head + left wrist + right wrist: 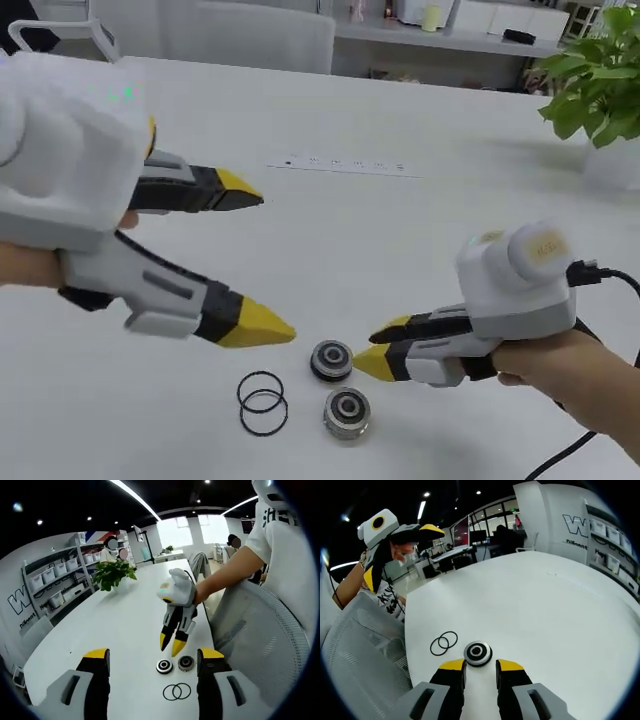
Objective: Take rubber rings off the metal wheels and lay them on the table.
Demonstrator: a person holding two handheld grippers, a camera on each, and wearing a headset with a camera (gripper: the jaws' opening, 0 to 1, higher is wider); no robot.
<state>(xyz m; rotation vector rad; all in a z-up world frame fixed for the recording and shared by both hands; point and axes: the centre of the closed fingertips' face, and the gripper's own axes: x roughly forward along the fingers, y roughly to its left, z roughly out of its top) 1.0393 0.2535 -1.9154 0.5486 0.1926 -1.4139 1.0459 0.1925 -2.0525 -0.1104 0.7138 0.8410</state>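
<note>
Two thin black rubber rings (262,402) lie freed. Left gripper (255,258) gapes empty; right gripper (363,349), parted, faces the black-rimmed metal wheel (331,360); next, pinch its ring.

A: How stands the left hand-held gripper (255,258)?
B: Held up, jaws spread wide, pointing right.
A: And the right hand-held gripper (378,347)?
B: Lower, pointing left, jaws narrowly parted, a hand (545,362) clasping it.
</note>
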